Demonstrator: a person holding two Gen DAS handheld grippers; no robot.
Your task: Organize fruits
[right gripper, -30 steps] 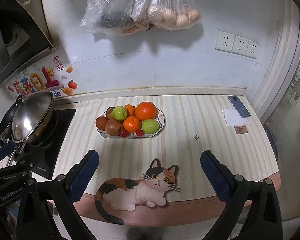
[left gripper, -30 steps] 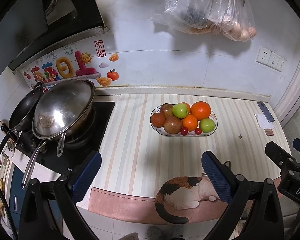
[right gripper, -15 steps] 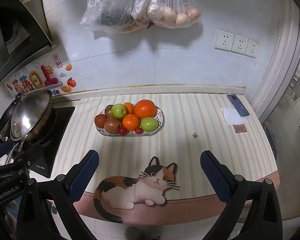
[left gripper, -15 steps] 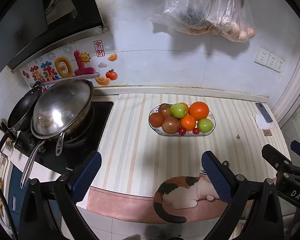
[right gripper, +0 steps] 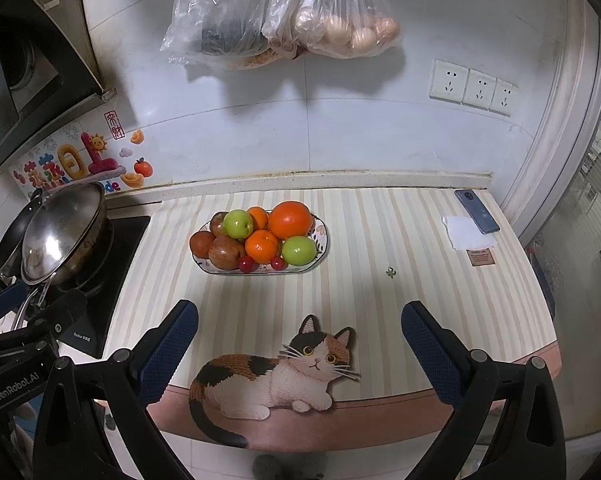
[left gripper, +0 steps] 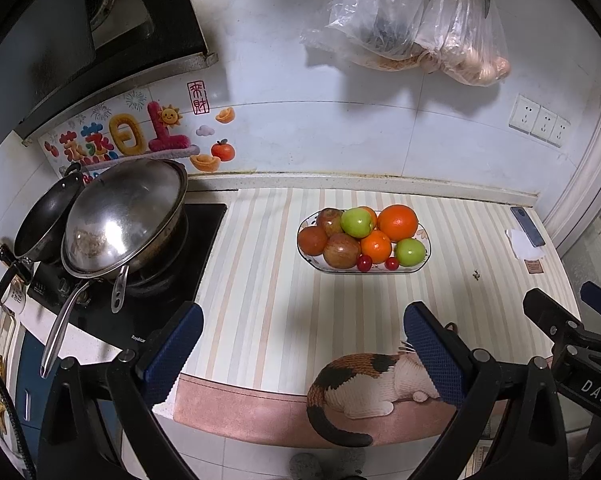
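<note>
A patterned oval plate (left gripper: 423, 258) (right gripper: 320, 236) on the striped counter holds piled fruit: a big orange (left gripper: 397, 222) (right gripper: 290, 219), a smaller orange (left gripper: 375, 246) (right gripper: 262, 246), green apples (left gripper: 356, 222) (right gripper: 298, 250), red apples (left gripper: 341, 255) (right gripper: 223, 253) and two cherries (left gripper: 364, 263) (right gripper: 248, 264). My left gripper (left gripper: 302, 344) is open and empty, held near the counter's front edge, well short of the plate. My right gripper (right gripper: 298, 346) is open and empty, above the cat picture, also short of the plate.
A steel wok (left gripper: 124, 220) and black pan (left gripper: 46, 220) sit on the hob at left. A phone (right gripper: 476, 211), paper (right gripper: 466, 232) and small card (right gripper: 481, 257) lie at the counter's right. Plastic bags (right gripper: 284, 12) hang on the wall. A cat mat (right gripper: 276, 372) lies at the front edge.
Both grippers have drawn back slightly from the counter, so the plate sits a little higher in both views. Both stay open and empty.
</note>
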